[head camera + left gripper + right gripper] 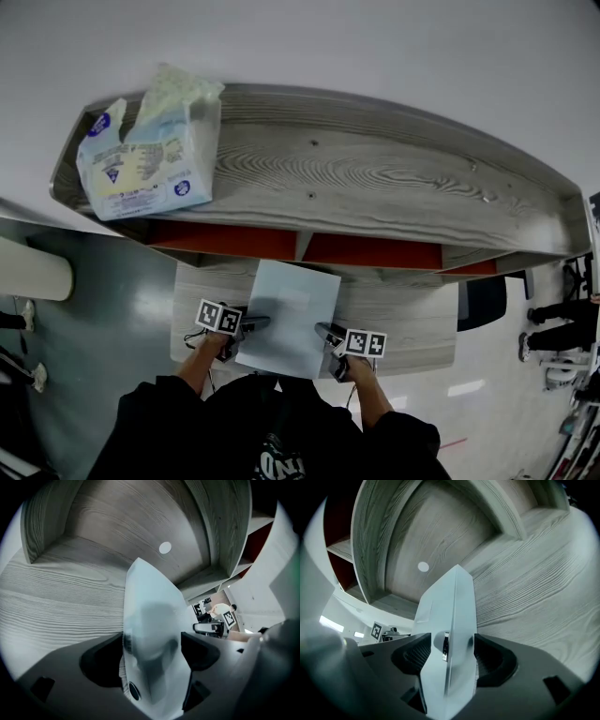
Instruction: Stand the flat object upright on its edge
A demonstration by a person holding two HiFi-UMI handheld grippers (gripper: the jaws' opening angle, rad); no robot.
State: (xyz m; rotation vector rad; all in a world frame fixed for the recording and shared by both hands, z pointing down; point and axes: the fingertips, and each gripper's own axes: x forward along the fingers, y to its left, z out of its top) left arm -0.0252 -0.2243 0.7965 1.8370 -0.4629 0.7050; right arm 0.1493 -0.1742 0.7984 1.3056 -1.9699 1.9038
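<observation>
Head view shows us one flat pale-blue case (287, 317) (tilted) and two grippers: left gripper (254, 322) and right gripper (324, 329) each clench it between their jaws.

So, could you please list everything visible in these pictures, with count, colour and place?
desk: one, grey wood, with a top board and a lower board.
tissue pack: one, white and blue, left end of the top board.
case: one, pale blue, over the lower board.
panels: at least two, red, under the top board.
dot: one, white, on the desk's back wall.
floor: grey, left of the desk.
left gripper: one, dark, jaws closed on the case's left side.
right gripper: one, dark, jaws closed on its right side.
hands: two, behind the grippers.
</observation>
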